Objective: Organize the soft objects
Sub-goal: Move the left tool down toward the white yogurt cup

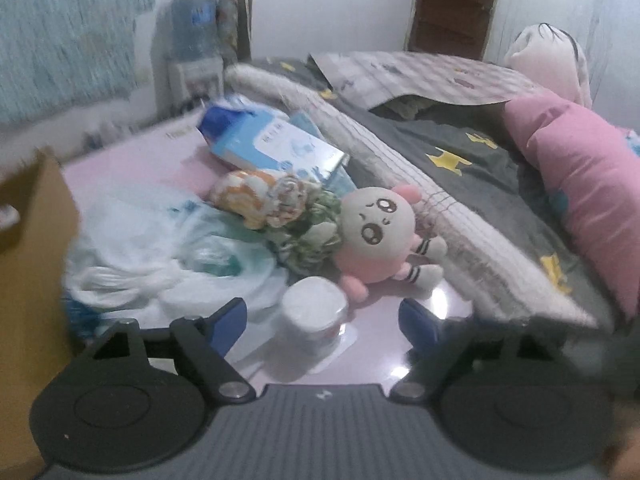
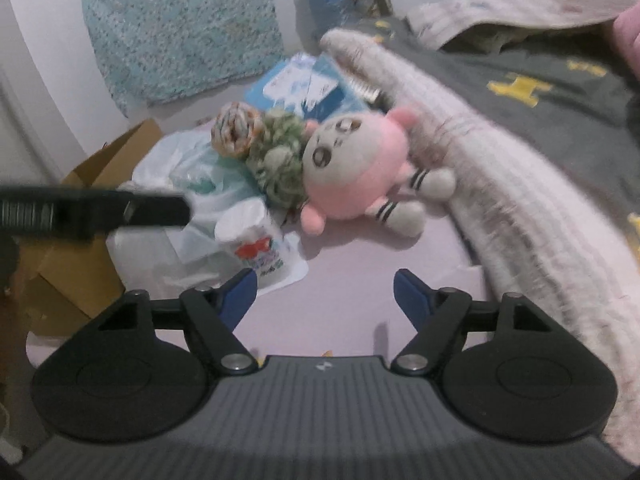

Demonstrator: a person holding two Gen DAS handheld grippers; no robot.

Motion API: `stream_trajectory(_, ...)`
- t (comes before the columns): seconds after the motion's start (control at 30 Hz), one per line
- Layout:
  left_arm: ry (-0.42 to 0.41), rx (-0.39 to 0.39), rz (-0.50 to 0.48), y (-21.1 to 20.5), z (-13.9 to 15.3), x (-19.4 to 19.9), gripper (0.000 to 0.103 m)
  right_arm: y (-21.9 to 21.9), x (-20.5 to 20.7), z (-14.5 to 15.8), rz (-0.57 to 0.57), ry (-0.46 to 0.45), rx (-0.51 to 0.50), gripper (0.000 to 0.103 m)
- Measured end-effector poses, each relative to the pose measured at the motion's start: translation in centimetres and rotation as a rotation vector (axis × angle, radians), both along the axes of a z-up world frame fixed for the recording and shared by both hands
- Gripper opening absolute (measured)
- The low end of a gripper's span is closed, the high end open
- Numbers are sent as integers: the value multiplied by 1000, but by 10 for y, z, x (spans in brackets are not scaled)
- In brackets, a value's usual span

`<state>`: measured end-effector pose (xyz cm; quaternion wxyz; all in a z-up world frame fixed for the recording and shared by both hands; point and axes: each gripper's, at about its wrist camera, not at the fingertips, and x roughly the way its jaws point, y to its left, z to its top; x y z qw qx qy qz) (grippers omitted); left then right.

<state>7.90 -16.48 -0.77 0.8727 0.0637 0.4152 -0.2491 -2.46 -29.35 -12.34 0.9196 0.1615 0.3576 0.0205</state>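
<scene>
Soft objects lie heaped on a glossy pink floor (image 1: 376,344) against the side of a bed (image 1: 472,152), whose dark star-print cover hangs beside a pale fuzzy blanket (image 2: 500,184). White walls and a cardboard box (image 2: 80,280) close the left. In the heap: a white plastic bag (image 1: 132,248), a blue tissue pack (image 1: 276,148), a pink plush doll (image 1: 380,236), two rolled cloths, what seems, through blur, a wrapped tissue roll (image 1: 314,316). The left tool (image 1: 322,320) stands released with that roll between its jaws, untouched; the right tool (image 2: 325,296) is released over bare floor, doll just beyond.
</scene>
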Motion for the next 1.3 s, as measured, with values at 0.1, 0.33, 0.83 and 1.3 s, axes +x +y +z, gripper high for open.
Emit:
stream_trajectory(0.1,52,22,6,-14,-12,23,72,2,10,-11,10,26,24,75)
stream_trajectory(0.33,140,95,35,-30,-38,49,57,2,23,-25,22,49,43,75)
stream_trajectory(0.83,101,124,52,-37,-26,54,69,1,11,-15,28,12,30,75)
stream_trajectory(1.3,123,229,-10,-49,-44,52,53,16,13,-5,113,-57,-19,70)
